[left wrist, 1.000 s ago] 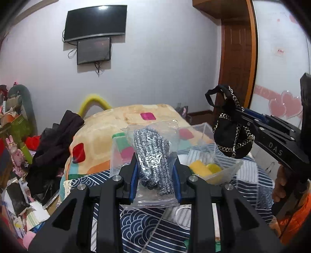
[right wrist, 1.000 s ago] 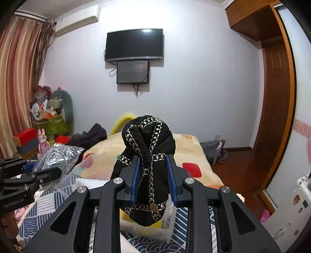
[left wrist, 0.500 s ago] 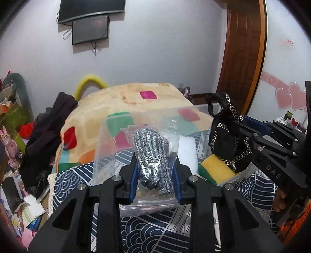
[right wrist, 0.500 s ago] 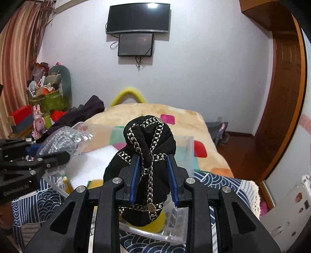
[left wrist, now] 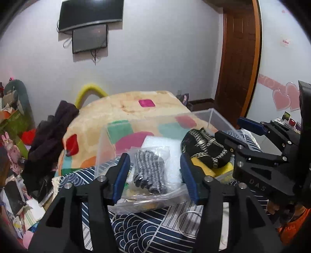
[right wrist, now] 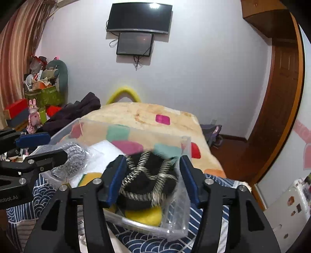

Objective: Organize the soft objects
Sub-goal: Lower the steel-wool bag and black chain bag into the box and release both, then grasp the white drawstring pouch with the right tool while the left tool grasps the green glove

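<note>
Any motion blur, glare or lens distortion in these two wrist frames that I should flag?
Left wrist view: strong fisheye bend on the brown wooden door frame, dark vignette in the corners, and the bagged black-and-white striped fabric reads fairly sharp. Right wrist view: the black chain-trimmed pouch is smeared by motion, and a ceiling light glares off the wall-mounted black television.

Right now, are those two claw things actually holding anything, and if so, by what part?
Nothing is held. The left gripper stands open around the bagged striped gloves, and the right gripper stands open around the black chain-trimmed pouch; both lie in the clear bin.
</note>
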A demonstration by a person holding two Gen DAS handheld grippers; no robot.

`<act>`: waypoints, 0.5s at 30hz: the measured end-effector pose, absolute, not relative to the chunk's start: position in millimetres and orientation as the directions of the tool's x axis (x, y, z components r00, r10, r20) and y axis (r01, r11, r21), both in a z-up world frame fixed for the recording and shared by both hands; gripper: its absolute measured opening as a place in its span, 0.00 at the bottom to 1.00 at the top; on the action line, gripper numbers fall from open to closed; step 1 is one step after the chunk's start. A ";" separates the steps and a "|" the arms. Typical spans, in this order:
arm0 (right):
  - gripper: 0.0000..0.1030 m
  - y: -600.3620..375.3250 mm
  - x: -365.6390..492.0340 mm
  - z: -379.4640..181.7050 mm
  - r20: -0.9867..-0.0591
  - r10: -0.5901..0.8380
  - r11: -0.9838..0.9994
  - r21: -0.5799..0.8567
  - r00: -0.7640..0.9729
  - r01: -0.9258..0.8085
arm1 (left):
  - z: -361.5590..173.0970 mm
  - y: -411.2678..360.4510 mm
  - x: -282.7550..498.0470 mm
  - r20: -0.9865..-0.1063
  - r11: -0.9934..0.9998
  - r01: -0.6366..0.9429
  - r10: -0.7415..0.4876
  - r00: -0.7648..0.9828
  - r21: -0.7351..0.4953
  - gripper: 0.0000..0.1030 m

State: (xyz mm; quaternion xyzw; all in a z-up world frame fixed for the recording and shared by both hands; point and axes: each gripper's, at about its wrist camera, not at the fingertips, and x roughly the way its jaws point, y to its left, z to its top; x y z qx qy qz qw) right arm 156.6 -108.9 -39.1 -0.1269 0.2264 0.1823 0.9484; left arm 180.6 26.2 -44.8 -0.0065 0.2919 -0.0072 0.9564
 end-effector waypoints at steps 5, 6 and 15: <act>0.63 -114.7 142.9 -24.1 -0.433 0.311 0.902 -0.146 0.846 -0.406 | -28.7 20.5 157.8 -0.510 1.000 0.011 -0.005 0.860 0.007 0.67; 0.64 -117.6 138.6 -20.1 -0.420 0.317 0.903 -0.141 0.850 -0.406 | -25.7 19.6 152.7 -0.500 1.000 0.009 -0.004 0.866 0.007 0.67; 0.73 -128.4 108.7 -15.8 -0.398 0.355 0.893 -0.124 0.846 -0.433 | -30.9 14.6 119.7 -0.504 1.000 0.006 -0.011 0.864 -0.012 0.74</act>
